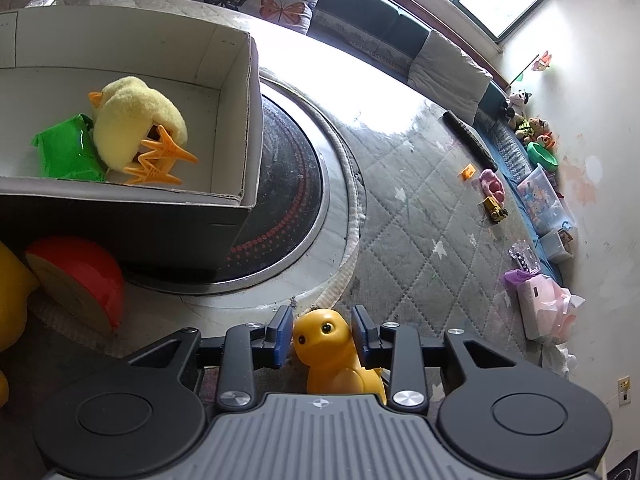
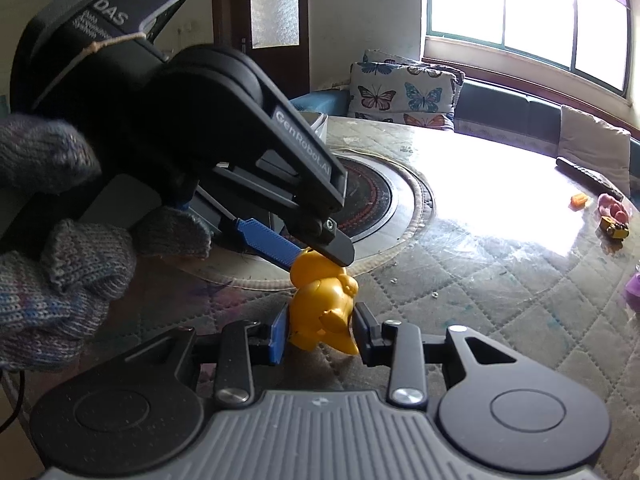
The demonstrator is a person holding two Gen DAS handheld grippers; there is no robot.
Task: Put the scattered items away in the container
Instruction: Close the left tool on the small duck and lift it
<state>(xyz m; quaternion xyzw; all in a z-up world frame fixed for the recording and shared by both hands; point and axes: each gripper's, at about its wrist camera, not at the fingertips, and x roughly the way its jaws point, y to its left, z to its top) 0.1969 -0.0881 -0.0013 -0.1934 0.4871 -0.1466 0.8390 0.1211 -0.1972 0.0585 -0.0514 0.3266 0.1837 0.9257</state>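
Note:
A small yellow plastic duck (image 1: 328,344) is held between both grippers above the quilted table. My left gripper (image 1: 320,336) is closed on its head; in the right wrist view that gripper (image 2: 320,254) comes down from the upper left onto the head. My right gripper (image 2: 320,332) is closed on the duck's body (image 2: 320,312). The cardboard box (image 1: 250,128) at upper left holds a yellow plush chick (image 1: 136,124) and a green packet (image 1: 68,152).
A red and yellow half-ball toy (image 1: 80,280) lies in front of the box, with a yellow object (image 1: 10,292) at the left edge. A round black inset (image 1: 288,200) sits mid-table. A remote (image 1: 470,140), small toys (image 1: 494,200) and bags (image 1: 544,308) lie at the right.

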